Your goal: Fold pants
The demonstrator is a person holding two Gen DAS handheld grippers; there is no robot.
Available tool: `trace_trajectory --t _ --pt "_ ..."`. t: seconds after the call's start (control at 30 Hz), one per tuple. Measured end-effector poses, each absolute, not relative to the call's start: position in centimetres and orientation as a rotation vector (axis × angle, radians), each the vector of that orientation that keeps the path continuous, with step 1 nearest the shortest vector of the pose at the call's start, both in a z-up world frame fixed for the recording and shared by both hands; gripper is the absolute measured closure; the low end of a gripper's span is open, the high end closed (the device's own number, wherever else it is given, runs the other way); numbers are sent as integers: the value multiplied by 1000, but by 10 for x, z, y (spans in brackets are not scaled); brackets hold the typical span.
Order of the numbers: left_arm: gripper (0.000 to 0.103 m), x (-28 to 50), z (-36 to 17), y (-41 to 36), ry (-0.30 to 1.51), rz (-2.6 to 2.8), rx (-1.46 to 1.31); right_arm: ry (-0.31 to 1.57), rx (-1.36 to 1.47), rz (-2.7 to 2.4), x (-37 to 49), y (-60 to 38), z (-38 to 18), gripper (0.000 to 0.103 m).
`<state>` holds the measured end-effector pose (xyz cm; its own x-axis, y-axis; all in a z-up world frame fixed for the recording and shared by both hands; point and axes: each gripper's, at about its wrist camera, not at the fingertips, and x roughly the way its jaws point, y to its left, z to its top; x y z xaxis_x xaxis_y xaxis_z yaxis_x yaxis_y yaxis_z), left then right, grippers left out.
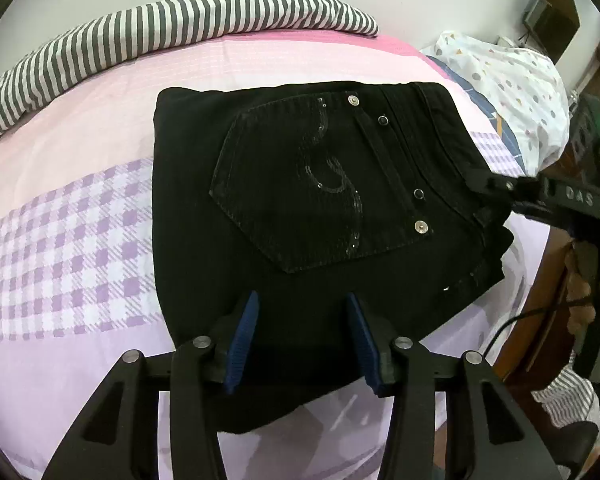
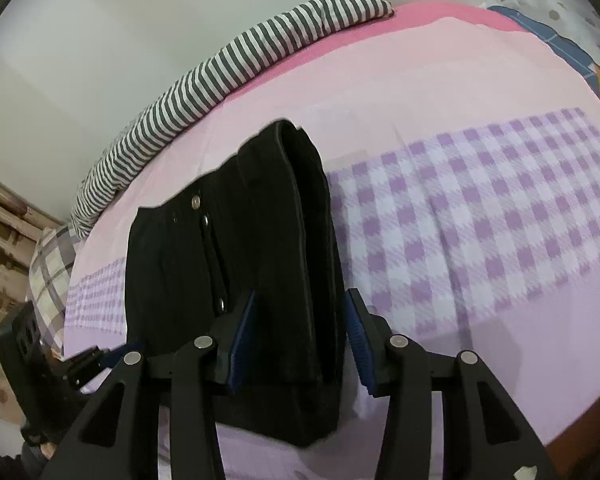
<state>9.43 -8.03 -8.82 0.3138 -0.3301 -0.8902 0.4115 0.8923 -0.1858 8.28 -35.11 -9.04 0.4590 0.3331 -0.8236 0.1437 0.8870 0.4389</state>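
Note:
The black pants lie folded into a compact stack on the pink and purple bed sheet, back pocket with sequin swirl facing up. My left gripper is open, its blue pads just over the near edge of the stack, holding nothing. My right gripper is open, its fingers either side of the folded end of the pants. In the left wrist view the right gripper shows at the waistband corner on the right. The left gripper body shows at lower left in the right wrist view.
A grey-and-white striped blanket lies along the far edge of the bed by the wall. A white patterned pillow sits at the right. A plaid cloth hangs at the bed's left end. Wooden furniture stands beside the bed.

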Motion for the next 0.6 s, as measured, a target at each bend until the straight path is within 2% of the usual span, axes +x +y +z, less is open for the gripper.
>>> trace_trajectory --t 0.6 --pt "51 79 -90 -79 1159 -473 137 1135 490 41 57 -349 -106 58"
